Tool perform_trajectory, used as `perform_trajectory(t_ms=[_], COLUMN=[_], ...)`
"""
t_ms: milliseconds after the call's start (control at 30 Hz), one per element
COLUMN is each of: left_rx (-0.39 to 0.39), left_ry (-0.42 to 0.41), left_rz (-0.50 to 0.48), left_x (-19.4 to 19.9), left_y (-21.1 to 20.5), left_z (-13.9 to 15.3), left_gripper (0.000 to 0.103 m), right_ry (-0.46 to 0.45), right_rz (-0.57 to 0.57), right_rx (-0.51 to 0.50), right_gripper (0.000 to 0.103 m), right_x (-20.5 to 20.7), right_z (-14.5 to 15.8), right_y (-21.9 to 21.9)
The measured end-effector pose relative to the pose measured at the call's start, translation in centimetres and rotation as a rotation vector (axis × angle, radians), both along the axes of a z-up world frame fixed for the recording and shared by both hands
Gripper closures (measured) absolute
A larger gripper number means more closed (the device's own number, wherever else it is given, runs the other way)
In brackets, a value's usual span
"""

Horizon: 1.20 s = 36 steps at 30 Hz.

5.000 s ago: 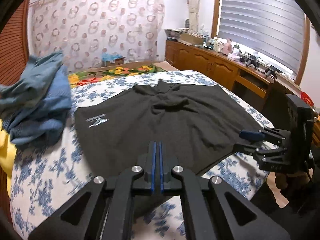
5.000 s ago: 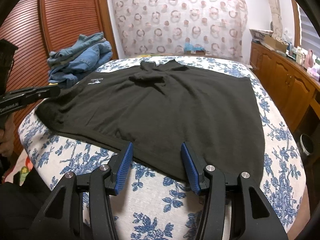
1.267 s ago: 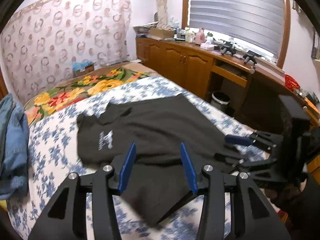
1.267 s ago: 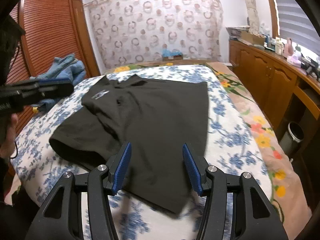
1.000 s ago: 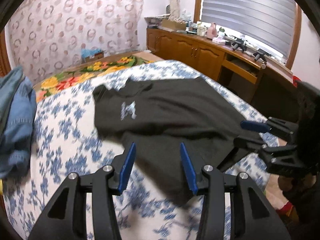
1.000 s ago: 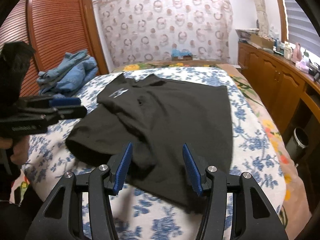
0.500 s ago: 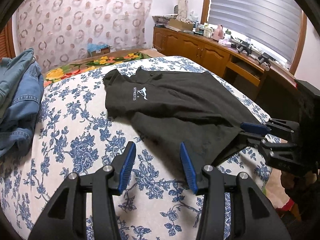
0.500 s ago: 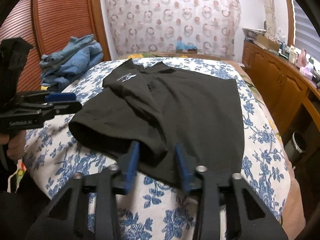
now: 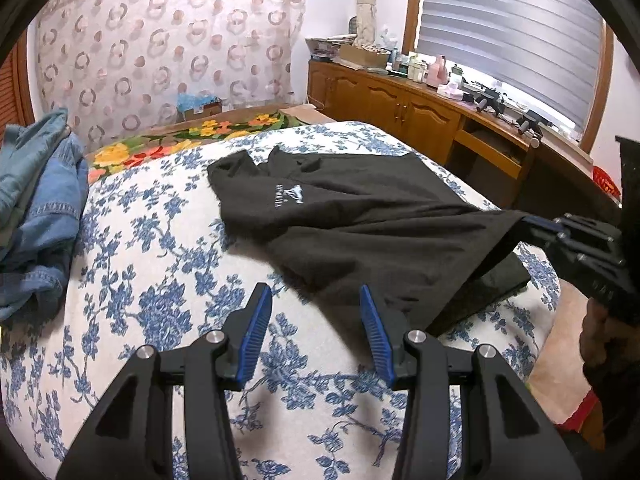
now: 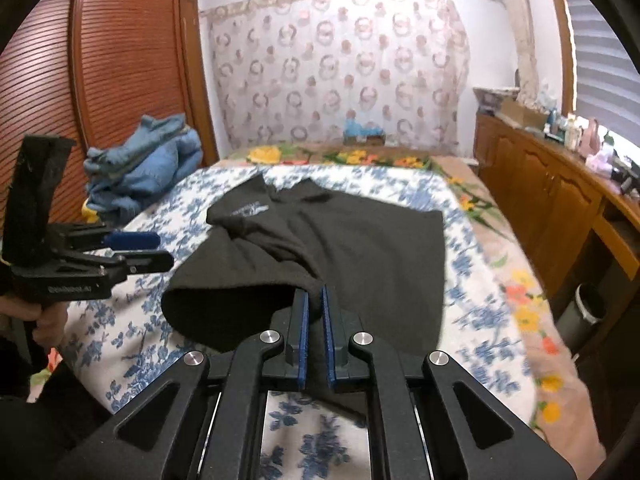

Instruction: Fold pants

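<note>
Floral bed point(image 9: 168, 304) carries the black pants point(image 9: 360, 216) toward 1 o'clock; the right gripper point(image 10: 314, 320) pinches their near hem, the left gripper point(image 9: 316, 320) stands spread and empty

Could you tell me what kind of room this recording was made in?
Most likely a home bedroom: a bed with a blue floral bedspread, a wooden louvred wardrobe door, and low wooden cabinets under a window with blinds.
</note>
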<state>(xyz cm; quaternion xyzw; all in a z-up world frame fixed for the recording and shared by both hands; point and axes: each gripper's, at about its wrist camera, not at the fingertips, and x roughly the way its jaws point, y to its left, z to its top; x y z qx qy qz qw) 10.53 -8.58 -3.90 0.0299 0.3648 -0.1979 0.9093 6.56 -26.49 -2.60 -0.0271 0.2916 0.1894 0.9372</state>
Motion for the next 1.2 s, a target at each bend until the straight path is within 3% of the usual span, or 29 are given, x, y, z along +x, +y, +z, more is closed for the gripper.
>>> perform_trajectory(t_ms=[400, 733, 867, 1200], left_rx=[0.002, 0.033, 0.048, 0.069], left_ry=[-0.004, 0.032, 0.056, 0.09], left_rz=[-0.039, -0.066, -0.062, -0.047], left_x=[0.6, 1.3, 1.6, 2.1], left_y=[-2.5, -4.4, -4.5, -4.3], left_z=[0.2, -1.3, -2.2, -3.7], left_gripper=[0.058, 0.058, 0.058, 0.058], right_ry=[-0.014, 0.114, 0.137, 0.119], right_rz=[-0.081, -0.08, -0.083, -0.09], right_rx=[-0.045, -0.063, -0.043, -0.019], right_gripper=[0.099, 0.099, 0.098, 0.079], right_x=[-1.2, -1.3, -1.4, -2.0], right_z=[0.3, -3.9, -4.3, -2.4], right_y=[-3.9, -5.1, -5.6, -6.9])
